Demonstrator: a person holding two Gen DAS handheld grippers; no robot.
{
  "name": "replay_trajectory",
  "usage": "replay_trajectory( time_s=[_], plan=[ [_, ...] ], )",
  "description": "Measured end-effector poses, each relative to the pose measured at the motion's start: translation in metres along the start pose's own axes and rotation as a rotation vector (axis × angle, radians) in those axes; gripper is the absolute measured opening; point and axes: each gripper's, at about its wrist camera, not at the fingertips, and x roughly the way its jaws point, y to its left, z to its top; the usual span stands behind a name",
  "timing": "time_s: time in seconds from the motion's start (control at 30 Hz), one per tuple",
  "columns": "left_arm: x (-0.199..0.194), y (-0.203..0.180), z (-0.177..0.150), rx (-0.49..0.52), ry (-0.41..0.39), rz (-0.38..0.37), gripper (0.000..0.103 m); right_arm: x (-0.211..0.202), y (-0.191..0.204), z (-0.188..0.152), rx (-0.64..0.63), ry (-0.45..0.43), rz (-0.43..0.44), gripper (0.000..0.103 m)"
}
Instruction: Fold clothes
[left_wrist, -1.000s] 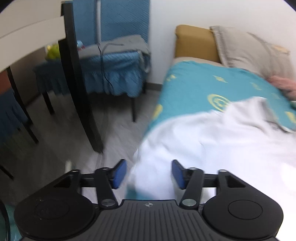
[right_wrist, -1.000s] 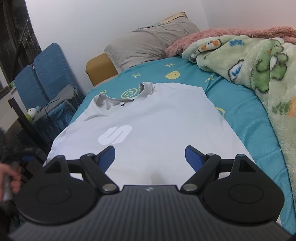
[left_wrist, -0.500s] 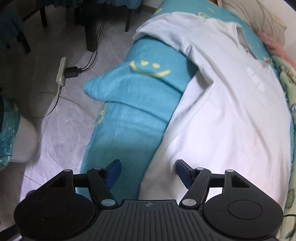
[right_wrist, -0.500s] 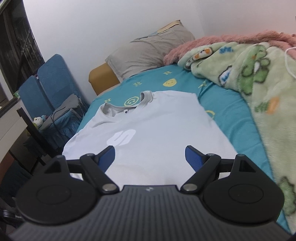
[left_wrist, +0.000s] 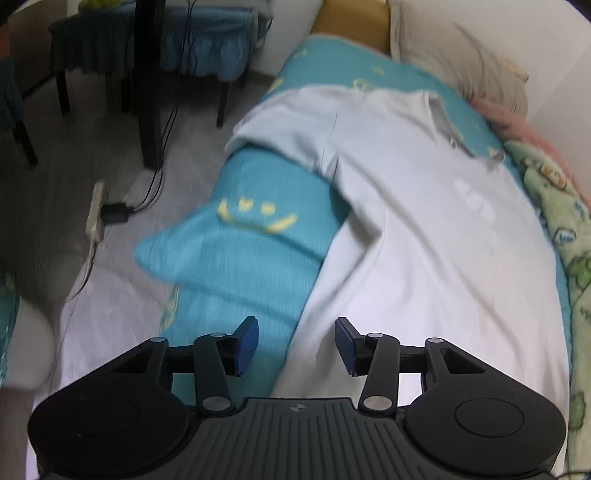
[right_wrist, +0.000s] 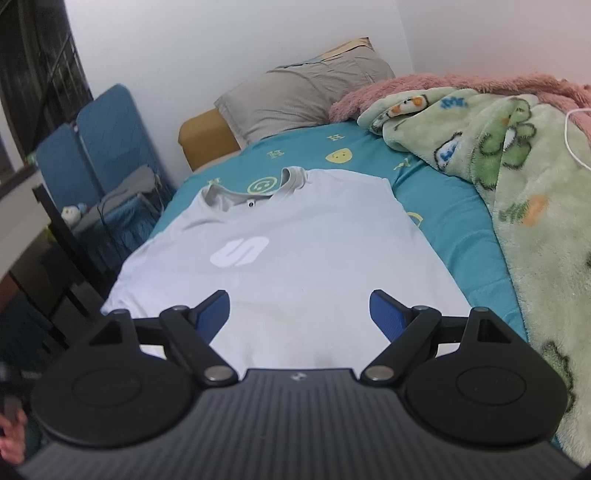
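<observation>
White T-shirt (right_wrist: 295, 266) lies flat, face up, on the bed (right_wrist: 454, 229), collar twd pillow (right_wrist: 303, 96); one sleeve hangs off the bed's left edge. No fold made yet. Left gripper (left_wrist: 295, 347) closing over the shirt's side hem, not pinching; right gripper (right_wrist: 299, 314) spread, empty. Green blanket (right_wrist: 517, 192) crowds bed's right edge.

Left wrist view: taken from above the bed's side edge, tilted steeply down across the white T-shirt (left_wrist: 424, 229) toward the pillow (left_wrist: 454, 62), with floor and chair legs at left. Right wrist view: taken low from the bed's foot, aimed along the mattress to the headboard wall. Shared by both: shirt, teal sheet (right_wrist: 454, 218), pillow, green blanket (right_wrist: 532, 177).
</observation>
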Motion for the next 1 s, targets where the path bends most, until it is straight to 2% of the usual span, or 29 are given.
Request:
replay_trajectory(
  time_s=[0.17, 0.23, 0.3, 0.37, 0.4, 0.47, 0.57, 0.67, 0.73, 0.77, 0.8, 0.83, 0.9, 1.0],
  plan=[
    [0.015, 0.004, 0.004, 0.014, 0.02, -0.048, 0.049, 0.002, 0.004, -0.001, -0.015, 0.001, -0.003, 0.084],
    [0.019, 0.004, 0.004, 0.024, 0.023, -0.056, 0.043, 0.003, 0.006, -0.001, -0.021, -0.002, -0.005, 0.084],
    [0.019, 0.004, 0.004, 0.043, 0.016, -0.059, 0.02, 0.004, 0.008, -0.002, -0.033, -0.004, -0.008, 0.084],
    [0.017, 0.003, 0.005, 0.059, 0.004, -0.053, 0.005, 0.005, 0.01, -0.003, -0.047, -0.003, -0.012, 0.084],
    [0.015, 0.004, 0.005, 0.053, -0.011, -0.047, 0.003, 0.005, 0.011, -0.003, -0.051, -0.003, -0.014, 0.084],
    [0.007, 0.005, 0.006, 0.032, -0.033, -0.016, 0.002, 0.004, 0.012, -0.003, -0.052, -0.007, -0.015, 0.084],
    [0.001, 0.002, 0.006, 0.068, -0.054, 0.084, 0.002, 0.003, 0.011, -0.002, -0.047, -0.014, -0.018, 0.084],
    [0.004, -0.001, 0.002, 0.097, -0.039, 0.134, 0.003, 0.003, 0.01, -0.002, -0.035, -0.016, -0.018, 0.084],
    [0.004, -0.001, 0.003, 0.091, -0.027, 0.138, 0.009, 0.003, 0.009, -0.001, -0.031, -0.016, -0.016, 0.084],
    [0.002, -0.001, 0.004, 0.092, -0.031, 0.144, 0.018, 0.002, 0.008, -0.001, -0.028, -0.017, -0.015, 0.084],
    [-0.001, -0.002, 0.005, 0.093, -0.036, 0.149, 0.031, 0.002, 0.008, -0.001, -0.025, -0.019, -0.012, 0.084],
    [-0.004, -0.003, 0.005, 0.095, -0.048, 0.158, 0.039, 0.001, 0.008, 0.0, -0.02, -0.02, -0.01, 0.084],
    [-0.012, -0.006, 0.006, 0.102, -0.075, 0.177, 0.067, 0.001, 0.007, 0.002, -0.008, -0.024, -0.002, 0.084],
    [-0.028, -0.017, 0.005, 0.136, -0.125, 0.203, 0.084, 0.003, 0.004, 0.004, 0.016, -0.026, 0.01, 0.084]
  ],
)
